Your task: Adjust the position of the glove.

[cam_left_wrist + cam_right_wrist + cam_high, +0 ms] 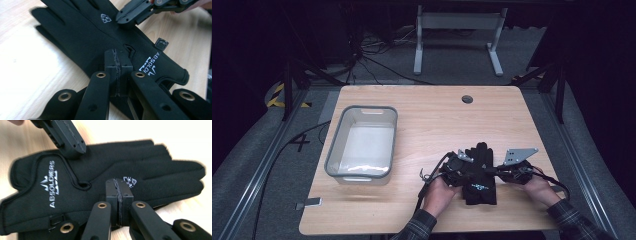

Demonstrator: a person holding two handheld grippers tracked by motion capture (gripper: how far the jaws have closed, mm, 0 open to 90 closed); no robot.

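Hand-held gripper (117,65) and hand-held gripper (119,191): two, shut, on black gloves (479,172); one tub (360,143)

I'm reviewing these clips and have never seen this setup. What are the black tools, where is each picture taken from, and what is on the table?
A person sits at a wooden table with a hand-held two-jaw gripper in each hand. The high view looks down from above; the other two come from cameras riding on each gripper. The left gripper and the right gripper both have their jaws shut, tips over a black glove lying flat; whether either pinches fabric is unclear. A grey-rimmed plastic bin stands to the left.
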